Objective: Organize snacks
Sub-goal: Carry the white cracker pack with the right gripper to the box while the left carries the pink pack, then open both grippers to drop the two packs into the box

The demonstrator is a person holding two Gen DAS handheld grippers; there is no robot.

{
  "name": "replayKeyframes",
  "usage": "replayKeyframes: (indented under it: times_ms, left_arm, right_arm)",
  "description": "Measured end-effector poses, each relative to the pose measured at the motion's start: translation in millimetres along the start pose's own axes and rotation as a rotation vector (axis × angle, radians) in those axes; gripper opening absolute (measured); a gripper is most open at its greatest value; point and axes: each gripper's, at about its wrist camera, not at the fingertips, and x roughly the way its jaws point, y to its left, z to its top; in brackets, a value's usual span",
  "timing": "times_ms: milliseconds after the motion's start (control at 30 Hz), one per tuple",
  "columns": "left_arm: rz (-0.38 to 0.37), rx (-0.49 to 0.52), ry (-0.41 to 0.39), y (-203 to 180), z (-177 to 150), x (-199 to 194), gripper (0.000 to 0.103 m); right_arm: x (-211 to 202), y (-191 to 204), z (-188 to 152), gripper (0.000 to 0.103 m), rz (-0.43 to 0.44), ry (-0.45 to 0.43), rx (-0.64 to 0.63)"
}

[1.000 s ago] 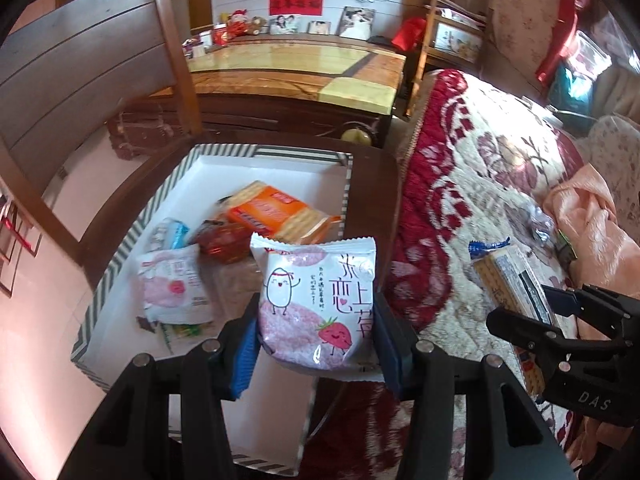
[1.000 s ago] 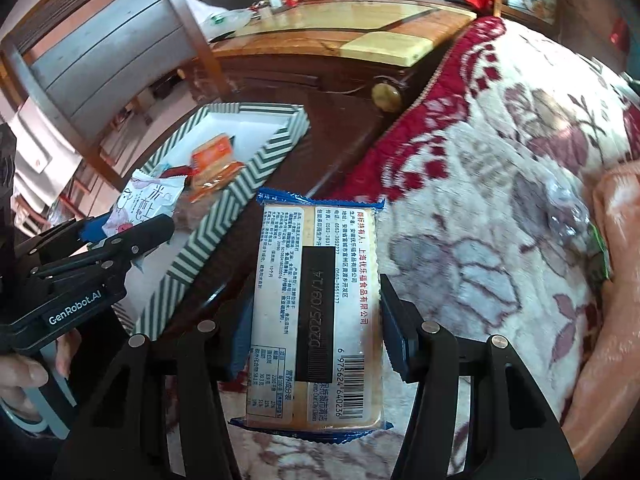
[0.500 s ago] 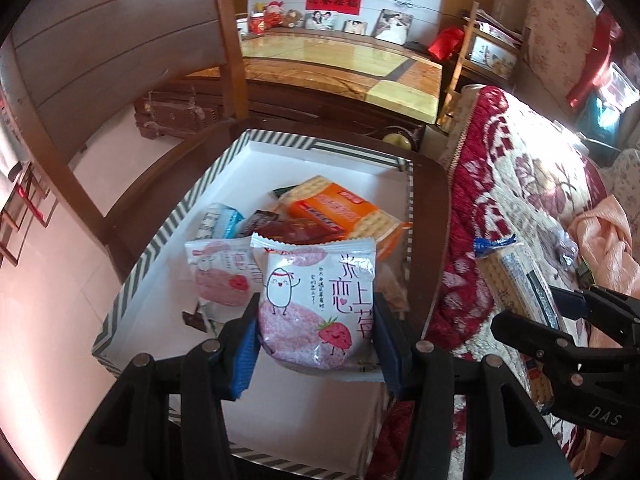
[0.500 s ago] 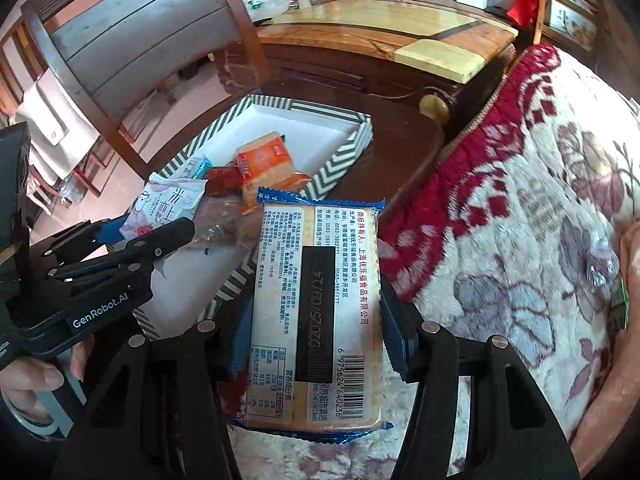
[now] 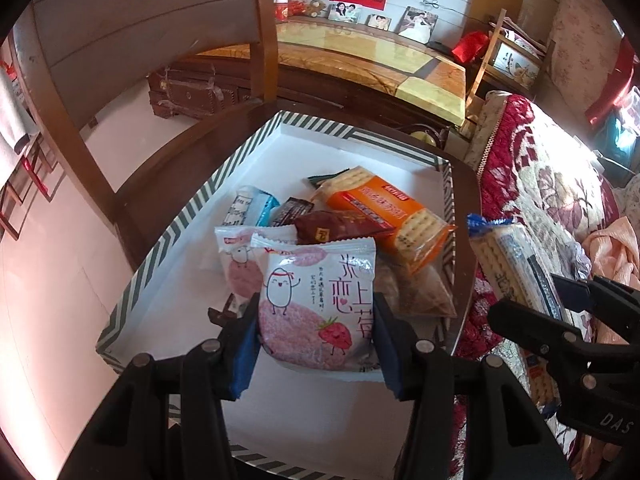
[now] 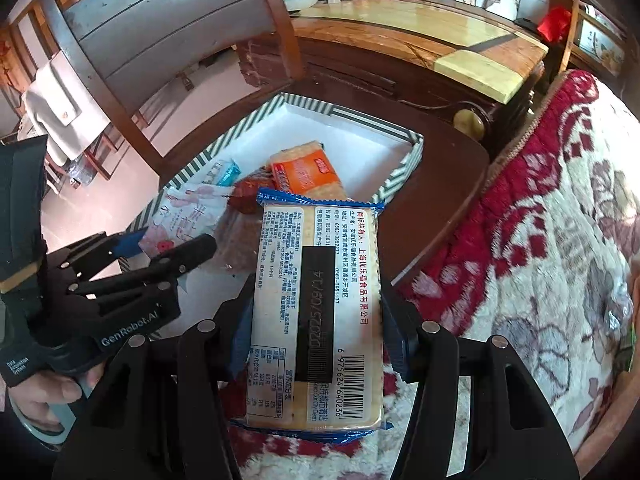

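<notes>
Pink strawberry snack pack (image 5: 316, 304) clamped between my left fingers (image 5: 316, 320), held over the white striped-rim tray (image 5: 188, 220), other snacks piled just ahead of the fingertips. Blue-edged cracker pack (image 6: 320, 312) pinched between my right fingers (image 6: 320, 320), over the floral blanket (image 6: 540, 260), tray ahead-left on the table (image 6: 440, 168).

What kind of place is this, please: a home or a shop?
Most likely a home living room: framed family photos on a long wooden cabinet, a floral blanket over a sofa, and a wooden chair.
</notes>
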Motion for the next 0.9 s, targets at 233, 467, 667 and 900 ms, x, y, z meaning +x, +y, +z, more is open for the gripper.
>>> replayKeyframes:
  times_ms: [233, 467, 667, 900]
  left_arm:
    - [0.011, -0.026, 0.015, 8.2, 2.5, 7.3, 0.054]
    - [0.036, -0.046, 0.031, 17.2, 4.5, 13.7, 0.053]
    - [0.056, -0.067, 0.040, 28.2, 5.0, 17.5, 0.054]
    - [0.081, -0.051, 0.059, 28.3, 4.3, 20.8, 0.054]
  right_arm:
    - [14.6, 11.7, 10.2, 0.055, 0.025, 0.019, -0.017]
    - [36.5, 20.7, 25.8, 0.055, 0.042, 0.046, -0.019]
    - [55.1, 25.9, 38.4, 0.055, 0.040, 0.066, -0.028]
    - [76.2, 33.9, 52.1, 0.055, 0.060, 0.092, -0.026]
